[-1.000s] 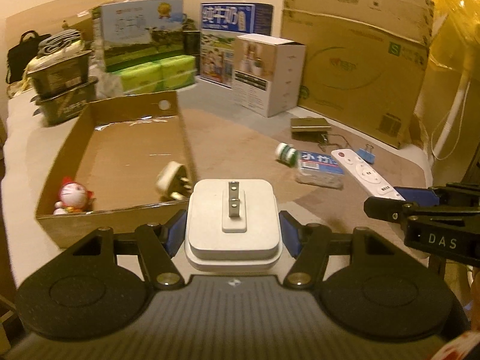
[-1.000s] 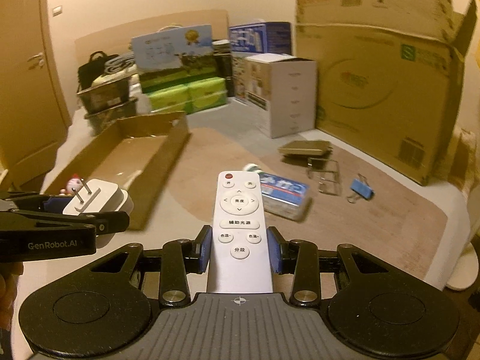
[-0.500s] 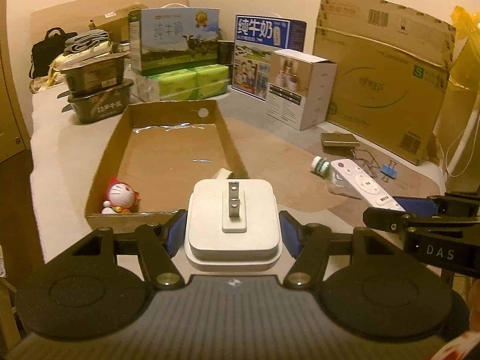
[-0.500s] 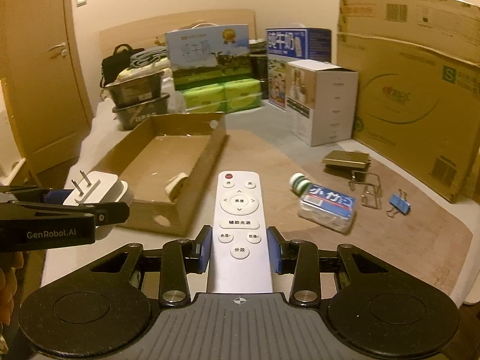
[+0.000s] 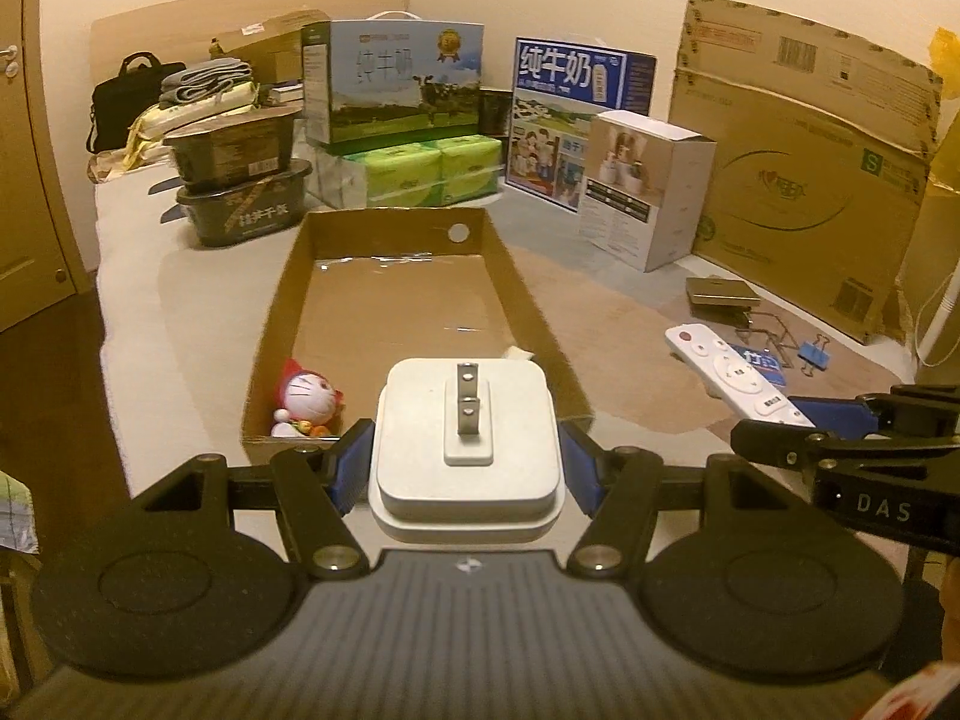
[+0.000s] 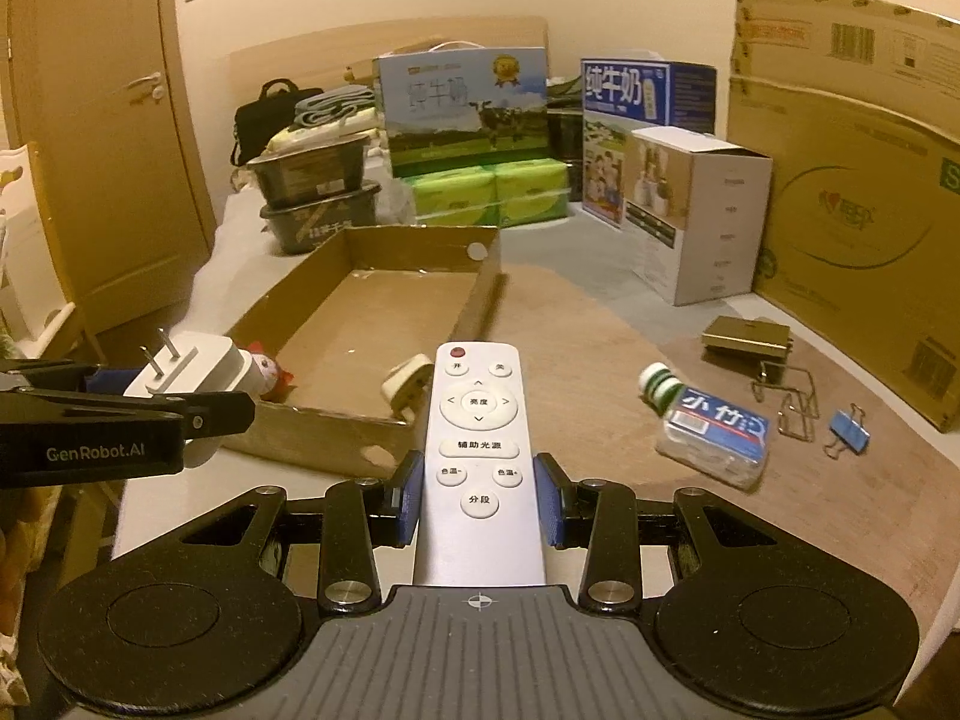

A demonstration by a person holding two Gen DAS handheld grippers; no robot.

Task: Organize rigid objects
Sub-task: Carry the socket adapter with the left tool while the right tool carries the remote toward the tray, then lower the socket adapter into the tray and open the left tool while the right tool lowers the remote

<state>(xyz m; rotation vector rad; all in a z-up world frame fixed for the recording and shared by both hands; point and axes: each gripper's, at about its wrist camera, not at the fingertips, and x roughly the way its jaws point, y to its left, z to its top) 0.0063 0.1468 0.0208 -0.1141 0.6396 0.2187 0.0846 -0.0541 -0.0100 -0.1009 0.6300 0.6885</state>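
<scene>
Tongs, your left (image 5: 465, 468): clamped on white plug adapter (image 5: 465, 444). Your right tongs (image 6: 478, 501) grip white remote (image 6: 478, 456), both near cardboard tray (image 5: 528, 324).

A white square power adapter (image 5: 467, 450), its two metal prongs pointing up, is clamped between blue pads just before the near end of an open, shallow cardboard box (image 5: 528, 324), while a slim white remote control (image 6: 477, 450) with a red button at its far tip is gripped lengthwise beside the box's near right corner. Inside the box, a small red-and-white cat figurine (image 5: 309, 399) sits in the near left corner and a cream plug (image 6: 405, 387) lies against the near right wall.
</scene>
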